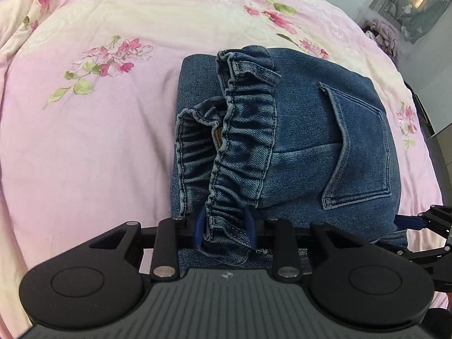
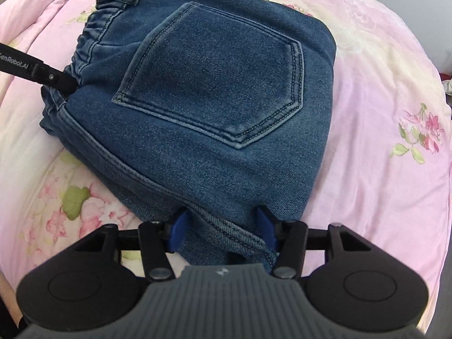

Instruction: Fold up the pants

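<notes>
**Both tongs hold the folded jeans on the bed**

The left tongs (image 1: 225, 230) are clenched on the jeans (image 1: 296, 147). Their blue fingers (image 1: 199, 227) pinch the bunched stretchy waistband (image 1: 243, 147) from both sides. The tips are partly hidden in the cloth.

The right tongs (image 2: 223, 226) grip the jeans (image 2: 212, 141) too, at a thick corner of the folded pile. One blue finger (image 2: 178, 230) is on each side of the cloth. The denim covers most of the far finger, so it is hard to see how deep the cloth sits.

In the right view, the left tongs (image 2: 60, 80) come in from the left edge of the picture and meet the waistband (image 2: 93, 39). In the left view, the right tongs (image 1: 406, 221) peek in at the right edge, touching the jeans. They are mostly cut off.

The jeans lie folded in a thick pile on the bed, with a back pocket (image 2: 214, 76) facing up. The layers under the top one are hidden.

The bed cover (image 1: 84, 147) is pink with flowers. There is lots of bare cover to the left of the jeans and beyond them. On the right the edge of the bed is near. Past that edge is a blurry shelf (image 1: 409, 8) with things too small to make out.
</notes>
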`<state>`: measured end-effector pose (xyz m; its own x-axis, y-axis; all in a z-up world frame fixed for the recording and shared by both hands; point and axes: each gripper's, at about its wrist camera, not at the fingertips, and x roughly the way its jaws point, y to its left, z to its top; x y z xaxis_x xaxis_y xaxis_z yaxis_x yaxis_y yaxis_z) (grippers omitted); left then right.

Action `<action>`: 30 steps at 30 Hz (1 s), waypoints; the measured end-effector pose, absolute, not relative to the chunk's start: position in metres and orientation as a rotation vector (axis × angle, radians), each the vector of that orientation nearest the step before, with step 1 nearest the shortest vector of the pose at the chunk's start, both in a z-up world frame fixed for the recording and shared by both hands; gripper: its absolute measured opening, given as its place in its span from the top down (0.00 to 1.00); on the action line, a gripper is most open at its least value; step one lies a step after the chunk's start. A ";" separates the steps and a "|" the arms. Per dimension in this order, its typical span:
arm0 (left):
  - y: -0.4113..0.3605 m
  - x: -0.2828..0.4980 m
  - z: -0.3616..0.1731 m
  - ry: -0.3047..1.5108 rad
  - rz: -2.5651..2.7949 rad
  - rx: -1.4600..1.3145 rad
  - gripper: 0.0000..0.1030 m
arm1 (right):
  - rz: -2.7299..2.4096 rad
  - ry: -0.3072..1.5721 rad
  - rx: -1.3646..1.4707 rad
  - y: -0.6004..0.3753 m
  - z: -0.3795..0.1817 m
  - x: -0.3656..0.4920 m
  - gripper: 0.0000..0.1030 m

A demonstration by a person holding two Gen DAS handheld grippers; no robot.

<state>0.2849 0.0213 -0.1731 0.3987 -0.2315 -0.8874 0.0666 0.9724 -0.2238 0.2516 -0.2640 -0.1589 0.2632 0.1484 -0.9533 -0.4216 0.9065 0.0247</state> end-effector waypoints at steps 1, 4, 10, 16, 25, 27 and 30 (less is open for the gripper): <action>0.021 0.284 -0.171 1.141 -0.188 -0.159 0.63 | 0.400 1.242 -0.250 -0.266 -0.155 0.251 0.49; 0.022 0.280 -0.163 1.119 -0.185 -0.136 0.54 | 0.404 1.210 -0.220 -0.275 -0.139 0.247 0.49; 0.032 0.273 -0.143 1.053 -0.194 -0.117 0.30 | 0.364 1.124 -0.033 -0.313 -0.104 0.251 0.23; 0.069 0.289 -0.139 0.997 -0.177 -0.326 0.14 | 0.235 1.131 0.271 -0.360 -0.114 0.290 0.21; 0.086 0.307 -0.187 1.029 -0.174 -0.568 0.05 | 0.239 1.229 0.544 -0.371 -0.171 0.323 0.21; 0.090 0.310 -0.196 1.032 -0.181 -0.600 0.03 | 0.256 1.250 0.560 -0.369 -0.182 0.326 0.21; 0.098 0.315 -0.206 1.036 -0.211 -0.670 0.01 | 0.280 1.266 0.576 -0.365 -0.195 0.333 0.21</action>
